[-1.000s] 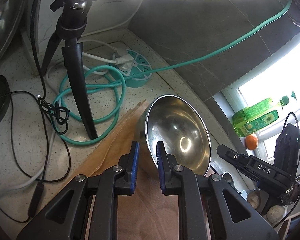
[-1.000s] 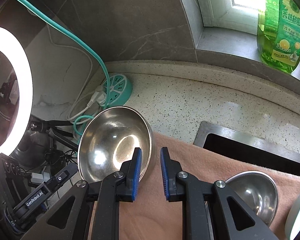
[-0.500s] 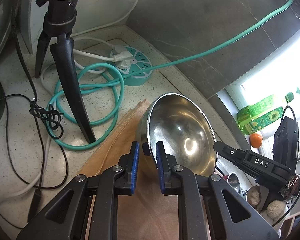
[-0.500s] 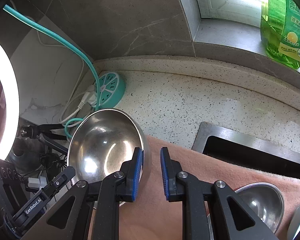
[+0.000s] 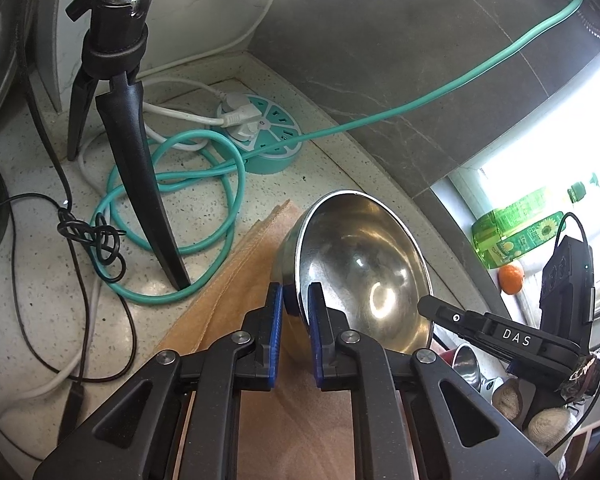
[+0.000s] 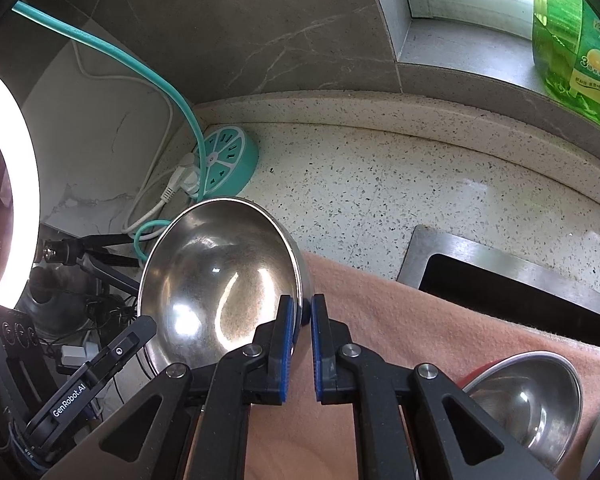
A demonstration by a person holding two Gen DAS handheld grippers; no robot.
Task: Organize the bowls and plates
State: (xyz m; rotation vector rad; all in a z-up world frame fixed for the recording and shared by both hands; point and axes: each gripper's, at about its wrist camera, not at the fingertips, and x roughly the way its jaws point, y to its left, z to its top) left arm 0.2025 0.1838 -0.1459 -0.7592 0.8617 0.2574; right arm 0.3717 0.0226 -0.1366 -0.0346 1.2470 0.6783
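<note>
A round teal power strip (image 5: 265,139) sits in the corner of the speckled stone countertop (image 6: 380,200), a white plug (image 5: 240,118) pushed into its top. Its teal cable (image 5: 172,184) lies in loose loops around one leg of a black tripod (image 5: 132,136). Thin black wires (image 5: 88,236) tangle just beside it. A peach-coloured cloth (image 6: 400,328) covers the near counter. On the sill stand a green detergent bottle (image 6: 572,40) and a small orange fruit (image 5: 511,278).
</note>
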